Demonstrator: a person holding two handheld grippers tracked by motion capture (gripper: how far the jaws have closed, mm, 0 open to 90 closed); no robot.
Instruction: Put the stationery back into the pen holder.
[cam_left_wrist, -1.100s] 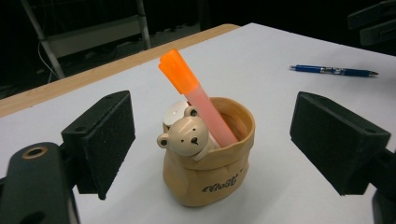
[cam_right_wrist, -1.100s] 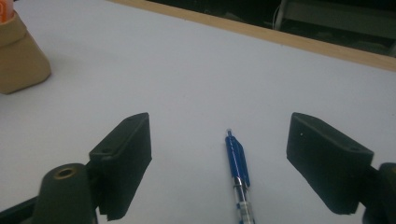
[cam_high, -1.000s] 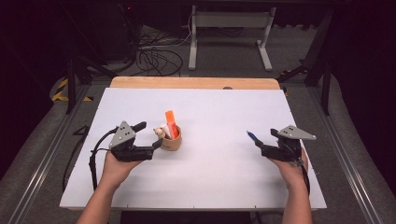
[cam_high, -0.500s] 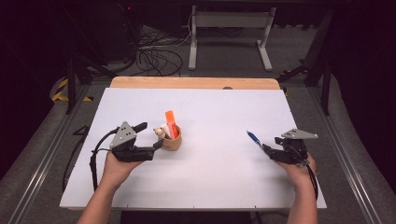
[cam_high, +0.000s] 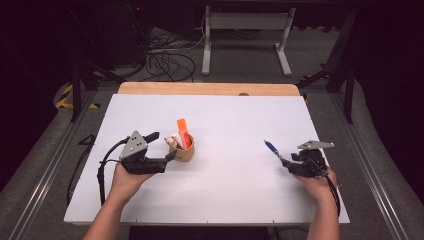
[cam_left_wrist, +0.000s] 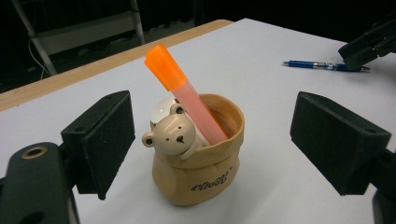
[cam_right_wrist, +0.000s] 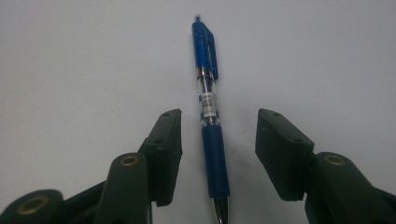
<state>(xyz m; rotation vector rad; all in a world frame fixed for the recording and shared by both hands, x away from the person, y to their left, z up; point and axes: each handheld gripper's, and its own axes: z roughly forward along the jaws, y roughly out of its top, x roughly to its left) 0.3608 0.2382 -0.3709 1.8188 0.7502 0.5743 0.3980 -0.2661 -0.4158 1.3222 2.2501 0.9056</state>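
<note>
A tan bag-shaped holder (cam_high: 186, 152) (cam_left_wrist: 201, 177) with a small bear figure (cam_left_wrist: 173, 135) on its rim stands on the white table. An orange marker (cam_high: 183, 131) (cam_left_wrist: 180, 88) leans in it. My left gripper (cam_high: 165, 145) (cam_left_wrist: 215, 144) is open, one pad on each side of the holder, both clear of it. A blue pen (cam_high: 271, 147) (cam_right_wrist: 205, 60) lies flat at the right. My right gripper (cam_high: 285, 160) (cam_right_wrist: 218, 149) straddles the pen's grip end. Its jaws have just been closing; a gap remains on both sides of the pen.
The white tabletop (cam_high: 235, 200) ends in a wooden strip (cam_high: 210, 88) at the far edge. Cables (cam_high: 170, 57) and a metal stand (cam_high: 245, 30) sit on the dark floor beyond. The left gripper view shows the right gripper (cam_left_wrist: 369, 44) by the pen (cam_left_wrist: 322, 66).
The right gripper's jaws have narrowed around the pen and that hand has shifted slightly. The left gripper and the holder have stayed put.
</note>
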